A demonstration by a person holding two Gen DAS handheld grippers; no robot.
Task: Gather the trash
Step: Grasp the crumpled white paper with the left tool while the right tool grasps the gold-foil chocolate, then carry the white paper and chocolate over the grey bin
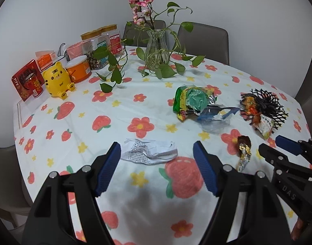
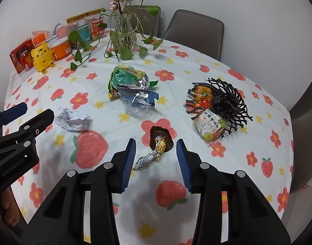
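With both sets of fingers open and empty, I worry my right gripper (image 2: 156,159) pinches the tablecloth (image 2: 196,65) under the thin foil wrapper (image 2: 156,149), while my left gripper (image 1: 157,167) flattens the crumpled paper (image 1: 149,152).

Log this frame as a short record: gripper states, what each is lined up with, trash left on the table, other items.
left gripper: open, crumpled paper between its fingertips
right gripper: open, foil wrapper between its fingertips
held: nothing
other trash: green bag pile, black net with snack packets
surface: floral tablecloth
non-trash: glass vase, yellow tiger
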